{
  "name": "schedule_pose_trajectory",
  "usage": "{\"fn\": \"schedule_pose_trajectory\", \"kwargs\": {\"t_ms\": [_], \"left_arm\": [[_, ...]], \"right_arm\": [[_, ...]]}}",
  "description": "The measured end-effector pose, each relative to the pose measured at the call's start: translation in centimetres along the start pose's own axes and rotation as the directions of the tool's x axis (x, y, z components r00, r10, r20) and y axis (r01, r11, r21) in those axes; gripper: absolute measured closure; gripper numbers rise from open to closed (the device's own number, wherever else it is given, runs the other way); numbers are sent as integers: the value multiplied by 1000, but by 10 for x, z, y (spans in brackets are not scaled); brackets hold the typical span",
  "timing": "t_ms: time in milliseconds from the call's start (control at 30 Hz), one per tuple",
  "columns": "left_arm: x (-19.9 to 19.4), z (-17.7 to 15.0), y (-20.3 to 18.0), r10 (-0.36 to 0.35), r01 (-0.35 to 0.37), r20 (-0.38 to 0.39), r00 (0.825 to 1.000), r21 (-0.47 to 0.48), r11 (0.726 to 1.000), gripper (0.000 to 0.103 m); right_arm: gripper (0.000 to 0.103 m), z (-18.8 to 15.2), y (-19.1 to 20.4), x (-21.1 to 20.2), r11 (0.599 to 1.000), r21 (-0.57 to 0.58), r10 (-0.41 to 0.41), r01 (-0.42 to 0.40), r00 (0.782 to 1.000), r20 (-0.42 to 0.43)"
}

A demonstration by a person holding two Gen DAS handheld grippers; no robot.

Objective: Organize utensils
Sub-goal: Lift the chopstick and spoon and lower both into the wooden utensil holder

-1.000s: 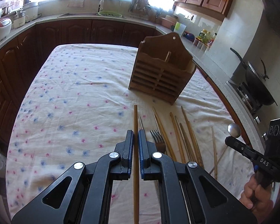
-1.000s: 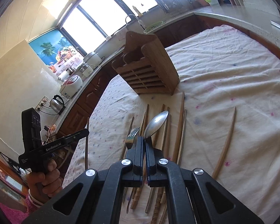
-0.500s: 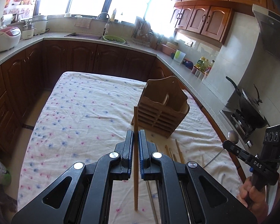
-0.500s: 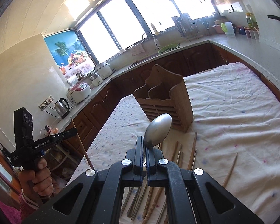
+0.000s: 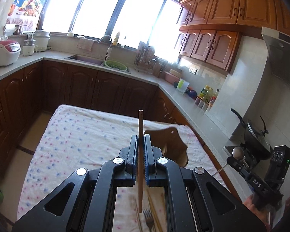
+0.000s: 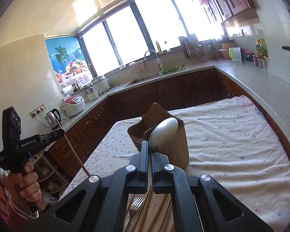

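Note:
My left gripper [image 5: 140, 137] is shut on a wooden chopstick [image 5: 140, 127] that stands upright between the pads, lifted off the table. My right gripper [image 6: 149, 144] is shut on a metal spoon [image 6: 164, 134], bowl pointing up. The wooden utensil holder [image 6: 176, 147] stands on the floral tablecloth [image 6: 232, 135] just beyond both grippers; in the left wrist view the holder [image 5: 172, 141] is partly hidden behind the fingers. A fork [image 5: 149, 218] and several chopsticks [image 5: 154, 210] lie on the cloth under the grippers. The other gripper [image 5: 239, 166] with its spoon shows at right.
Dark wooden cabinets and a grey counter [image 5: 164, 85] wrap around the table. A wok [image 5: 255, 137] sits on the stove at right. A rice cooker [image 6: 72, 104] and a kettle [image 6: 53, 118] stand on the left counter. A hand [image 6: 23, 185] grips the left tool.
Both grippers have risen and tilted up, carrying the chopstick and the spoon away from the table. The utensils on the cloth have dropped to the bottom edge of both views.

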State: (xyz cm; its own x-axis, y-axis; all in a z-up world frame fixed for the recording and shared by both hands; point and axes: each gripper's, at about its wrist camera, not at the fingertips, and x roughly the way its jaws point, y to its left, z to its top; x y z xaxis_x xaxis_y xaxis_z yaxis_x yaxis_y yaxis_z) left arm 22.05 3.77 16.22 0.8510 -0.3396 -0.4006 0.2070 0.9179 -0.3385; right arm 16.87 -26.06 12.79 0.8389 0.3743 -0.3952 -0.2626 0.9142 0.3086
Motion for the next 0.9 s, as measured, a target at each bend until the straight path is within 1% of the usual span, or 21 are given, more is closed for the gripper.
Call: {"fn": "schedule_pose_trajectory", "kwargs": {"t_ms": [100, 200, 300, 367, 467, 667, 767, 800, 833, 900], "left_arm": [[13, 26, -10, -23, 23, 49, 999, 0, 1000, 98], [26, 51, -17, -40, 39, 109, 993, 5, 999, 98], [47, 66, -23, -30, 28, 161, 987, 16, 999, 98], [67, 67, -24, -14, 12, 162, 987, 13, 1000, 98], [100, 61, -19, 10, -9, 141, 990, -4, 1000, 98], [154, 26, -6, 56, -55, 50, 997, -20, 998, 98], [171, 9, 0, 59, -59, -3, 998, -27, 998, 97], [174, 4, 0, 45, -46, -9, 999, -24, 999, 97], [174, 0, -1, 42, -42, -6, 999, -13, 999, 97], [172, -4, -10, 67, -68, 12, 998, 31, 997, 97]], "right_arm": [[101, 22, 3, 5, 999, -40, -29, 31, 998, 57], [101, 42, 3, 14, 996, -64, -58, 65, 992, 108], [101, 54, 2, 30, 990, -100, -89, 102, 988, 124], [101, 56, 1, 44, 984, -125, -112, 127, 987, 119], [101, 50, -5, 71, 981, -135, -131, 140, 989, 71], [101, 25, -16, 107, 979, -147, -148, 144, 989, -13], [101, 15, -22, 119, 980, -139, -148, 139, 988, -51], [101, 13, -24, 123, 981, -136, -149, 139, 987, -63], [101, 10, -26, 126, 981, -133, -149, 138, 986, -74], [101, 5, -30, 130, 982, -128, -150, 137, 984, -94]]}}
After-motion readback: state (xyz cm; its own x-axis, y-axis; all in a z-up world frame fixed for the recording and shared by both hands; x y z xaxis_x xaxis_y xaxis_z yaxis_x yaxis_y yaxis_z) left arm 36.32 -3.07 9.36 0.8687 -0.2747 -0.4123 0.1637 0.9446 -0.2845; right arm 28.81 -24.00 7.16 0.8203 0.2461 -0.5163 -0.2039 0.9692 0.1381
